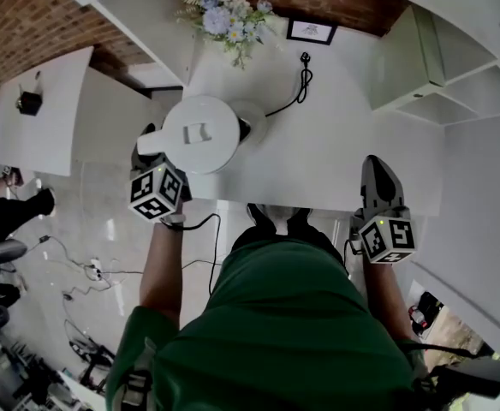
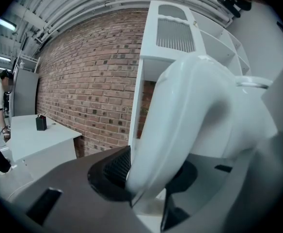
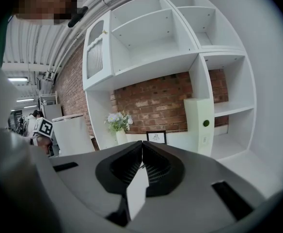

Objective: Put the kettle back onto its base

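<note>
A white kettle [image 1: 200, 134] with a round lid hangs over the left part of the white table [image 1: 344, 152]. My left gripper [image 1: 151, 150] is shut on its handle [image 2: 180, 130], which fills the left gripper view between the dark pads [image 2: 113, 171]. The kettle's round base [image 1: 256, 121] peeks out from behind the kettle's right side, with a black cord [image 1: 301, 84] running away to a plug. Whether the kettle touches the base I cannot tell. My right gripper [image 1: 377, 168] rests at the table's near right edge, shut and empty, its jaws [image 3: 141, 161] pressed together.
A vase of pale flowers [image 1: 230, 15] and a small framed picture [image 1: 312, 32] stand at the back of the table. White shelving [image 3: 180, 42] rises on the right, a brick wall [image 2: 93, 91] behind. A second white table [image 1: 40, 110] stands to the left; cables [image 1: 87, 272] lie on the floor.
</note>
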Available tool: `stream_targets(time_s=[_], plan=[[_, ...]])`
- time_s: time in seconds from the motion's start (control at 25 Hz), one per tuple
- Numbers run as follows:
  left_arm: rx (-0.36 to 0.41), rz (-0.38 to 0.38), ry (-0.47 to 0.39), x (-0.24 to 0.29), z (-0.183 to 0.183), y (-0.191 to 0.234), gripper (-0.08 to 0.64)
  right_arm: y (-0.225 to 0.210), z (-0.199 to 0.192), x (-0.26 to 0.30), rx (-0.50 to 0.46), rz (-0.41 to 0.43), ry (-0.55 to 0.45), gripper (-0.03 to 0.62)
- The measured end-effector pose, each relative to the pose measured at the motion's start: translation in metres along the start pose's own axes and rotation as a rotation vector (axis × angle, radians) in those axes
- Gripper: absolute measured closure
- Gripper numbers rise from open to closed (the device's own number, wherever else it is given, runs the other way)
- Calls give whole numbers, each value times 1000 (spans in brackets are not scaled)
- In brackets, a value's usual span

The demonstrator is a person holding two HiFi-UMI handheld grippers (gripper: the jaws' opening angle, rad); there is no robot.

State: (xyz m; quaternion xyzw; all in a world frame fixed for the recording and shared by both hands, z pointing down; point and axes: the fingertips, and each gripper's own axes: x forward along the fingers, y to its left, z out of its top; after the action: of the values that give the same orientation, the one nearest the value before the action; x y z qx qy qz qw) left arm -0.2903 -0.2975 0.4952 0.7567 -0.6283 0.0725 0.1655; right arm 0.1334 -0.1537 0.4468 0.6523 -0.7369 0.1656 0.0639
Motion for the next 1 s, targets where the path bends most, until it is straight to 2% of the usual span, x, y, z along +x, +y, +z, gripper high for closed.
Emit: stream_targets(time_s=[0.56, 1.0], plan=[[20, -24, 10, 64, -21, -20, 407, -33, -7, 1, 0, -63, 41, 571], [28, -49, 38, 99, -41, -31, 407, -28, -20, 14, -3, -45, 88, 571]])
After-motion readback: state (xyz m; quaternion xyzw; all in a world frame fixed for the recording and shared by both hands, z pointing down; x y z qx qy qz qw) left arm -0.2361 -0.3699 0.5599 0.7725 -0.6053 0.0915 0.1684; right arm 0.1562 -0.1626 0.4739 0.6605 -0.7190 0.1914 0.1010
